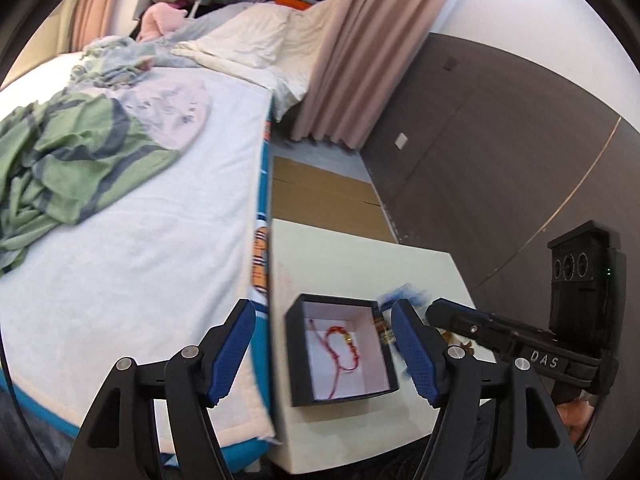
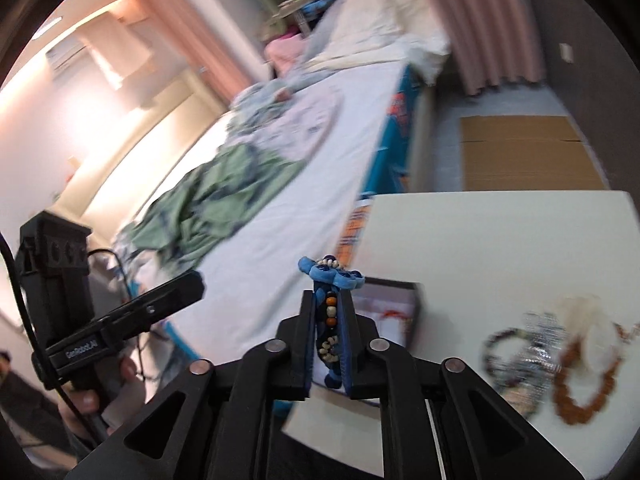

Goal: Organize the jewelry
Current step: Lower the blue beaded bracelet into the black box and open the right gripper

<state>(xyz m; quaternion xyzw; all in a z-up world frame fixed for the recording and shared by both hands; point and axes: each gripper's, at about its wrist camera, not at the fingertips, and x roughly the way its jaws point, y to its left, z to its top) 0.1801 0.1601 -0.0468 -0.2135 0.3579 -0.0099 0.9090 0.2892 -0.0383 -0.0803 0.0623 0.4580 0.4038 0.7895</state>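
Right gripper (image 2: 331, 344) clamped on blue beaded bracelet (image 2: 331, 280), long axis running up between the pads. Black box (image 2: 416, 312) just ahead, slightly right, near the table (image 2: 500, 240) edge by the bed. Left gripper (image 1: 324, 352) agape, empty, straddling the box.

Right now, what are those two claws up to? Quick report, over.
Left claw open, empty, over black box holding red bracelet. Right claw around blue beaded piece. More bracelets wait on table. Nothing blocking.
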